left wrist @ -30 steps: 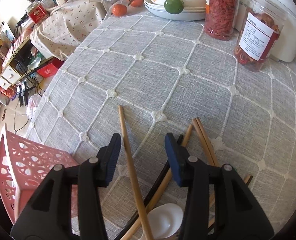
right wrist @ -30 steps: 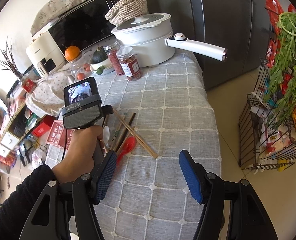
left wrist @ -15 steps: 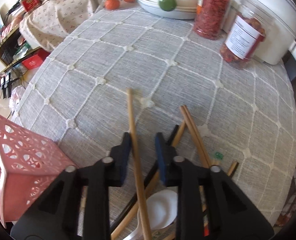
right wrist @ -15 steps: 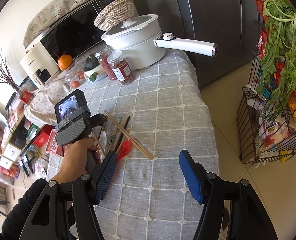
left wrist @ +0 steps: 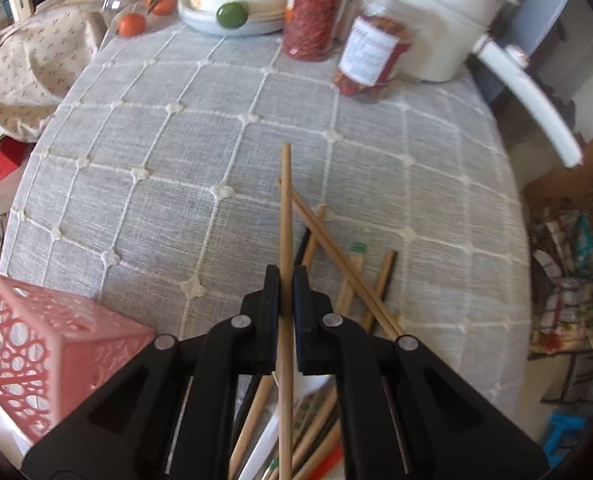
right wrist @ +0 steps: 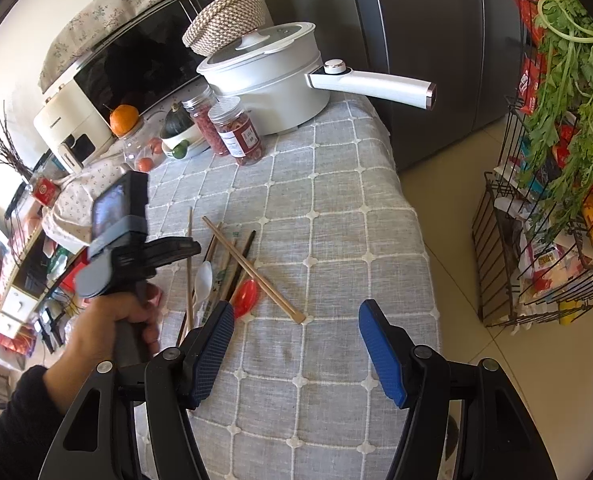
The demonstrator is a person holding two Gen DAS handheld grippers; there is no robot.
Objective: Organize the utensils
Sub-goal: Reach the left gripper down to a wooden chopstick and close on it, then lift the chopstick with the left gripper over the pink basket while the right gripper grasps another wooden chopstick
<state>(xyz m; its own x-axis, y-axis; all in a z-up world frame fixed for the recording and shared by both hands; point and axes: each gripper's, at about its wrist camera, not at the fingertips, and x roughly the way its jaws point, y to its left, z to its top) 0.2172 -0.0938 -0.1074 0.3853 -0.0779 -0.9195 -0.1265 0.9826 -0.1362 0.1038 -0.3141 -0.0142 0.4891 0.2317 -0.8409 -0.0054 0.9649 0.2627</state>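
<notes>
My left gripper [left wrist: 285,276] is shut on a light wooden chopstick [left wrist: 285,208] and holds it lifted above the grey checked tablecloth, its tip pointing away. Below it lies a pile of utensils [left wrist: 336,264]: more wooden chopsticks, dark chopsticks and a white spoon. In the right wrist view the left gripper [right wrist: 190,249] grips the same chopstick [right wrist: 189,232] over the pile [right wrist: 232,264], with a white spoon [right wrist: 203,278] and a red spoon [right wrist: 246,294]. My right gripper [right wrist: 292,332] is open and empty, hovering over the table's near edge.
A pink perforated basket [left wrist: 24,344] stands at the table's left edge. At the back are two jars [right wrist: 236,136], a white pot with a long handle [right wrist: 272,76] and a bowl with fruit [left wrist: 232,4]. A wire rack with greens [right wrist: 552,184] stands right of the table.
My left gripper closed on the wooden chopstick and lifted it off the cloth, swinging to the right. My right gripper stayed open and drew back slightly.
</notes>
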